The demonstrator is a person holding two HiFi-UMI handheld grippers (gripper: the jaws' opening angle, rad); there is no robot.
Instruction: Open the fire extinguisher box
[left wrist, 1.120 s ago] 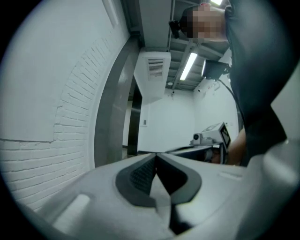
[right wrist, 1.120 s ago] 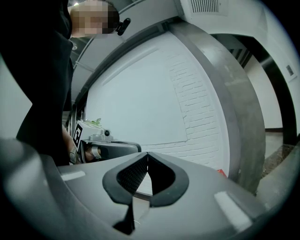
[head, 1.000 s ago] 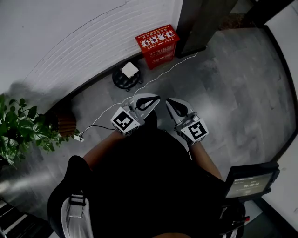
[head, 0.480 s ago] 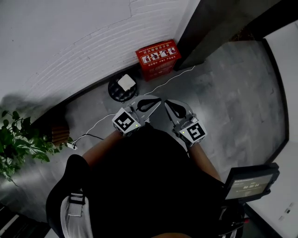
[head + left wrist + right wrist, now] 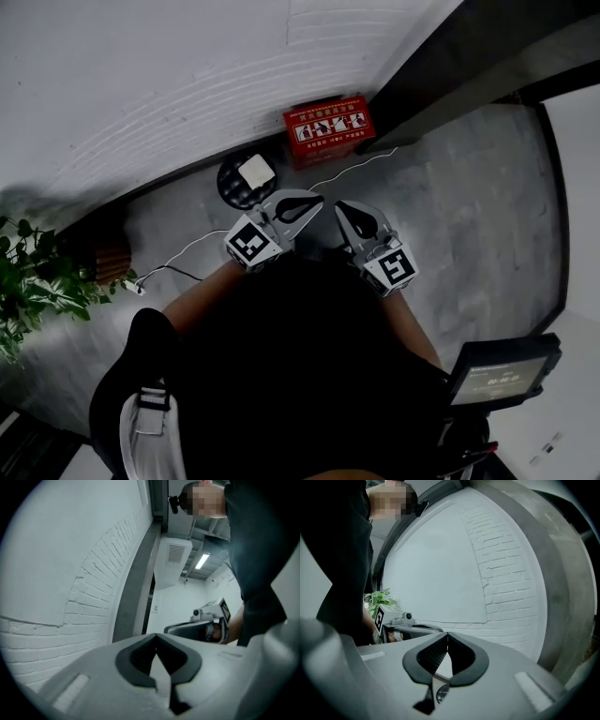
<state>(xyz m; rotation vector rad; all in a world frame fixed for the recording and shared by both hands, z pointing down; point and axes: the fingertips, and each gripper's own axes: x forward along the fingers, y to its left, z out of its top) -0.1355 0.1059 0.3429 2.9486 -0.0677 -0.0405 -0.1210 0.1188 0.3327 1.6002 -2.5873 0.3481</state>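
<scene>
The red fire extinguisher box (image 5: 328,127) stands on the grey floor against the white brick wall, its lid down, in the upper middle of the head view. My left gripper (image 5: 315,200) and right gripper (image 5: 341,207) are held side by side in front of the person's body, well short of the box. Both are shut with nothing between the jaws. In the left gripper view the left gripper (image 5: 156,635) points up along the brick wall; in the right gripper view the right gripper (image 5: 447,634) faces the same wall. Neither gripper view shows the box.
A black round object with a white top (image 5: 246,176) sits left of the box. A white cable (image 5: 361,161) runs across the floor. A dark pillar (image 5: 450,66) rises right of the box. A potted plant (image 5: 33,281) is at the left, a small screen (image 5: 502,372) at lower right.
The head view has shifted: the box now sits lower and slightly further right in it, the plant further left. Both grippers stay shut, close in front of the body.
</scene>
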